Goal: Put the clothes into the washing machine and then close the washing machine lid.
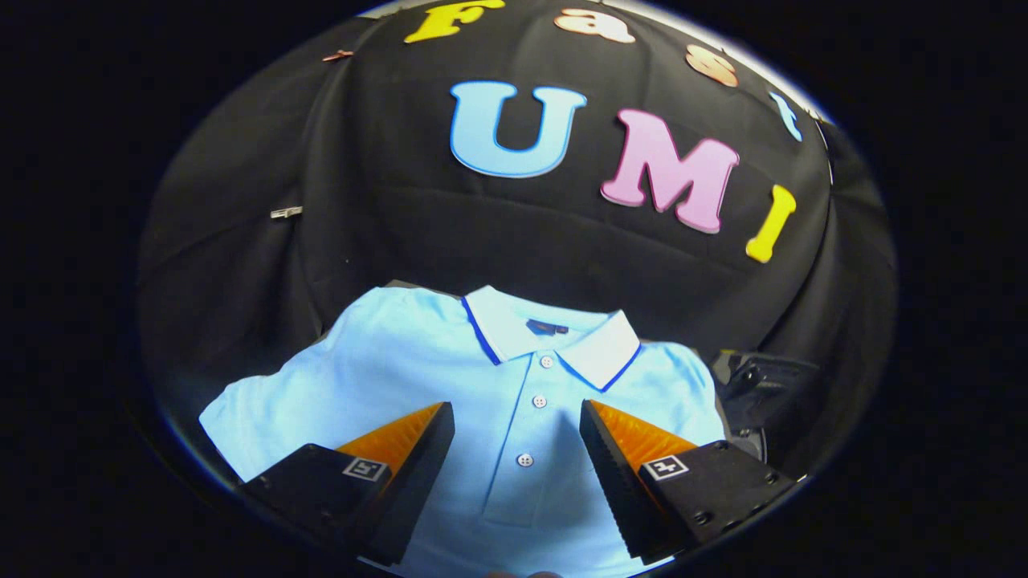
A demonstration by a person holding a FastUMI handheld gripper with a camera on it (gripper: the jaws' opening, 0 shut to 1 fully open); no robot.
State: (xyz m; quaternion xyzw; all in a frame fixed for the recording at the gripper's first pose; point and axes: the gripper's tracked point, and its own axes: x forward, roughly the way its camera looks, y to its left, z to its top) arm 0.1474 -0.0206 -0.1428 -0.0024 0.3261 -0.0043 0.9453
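A light blue polo shirt (418,361) with a white collar and three white buttons lies spread flat, front up, under and ahead of me. My gripper (516,409) stands open above it. The button placket runs down the gap between the two fingers, and the collar lies just beyond their tips. Nothing is held between the fingers.
A dark device (763,389) sits just past the shirt's right sleeve. The black cloth wall (522,233) rises right behind the shirt's collar.
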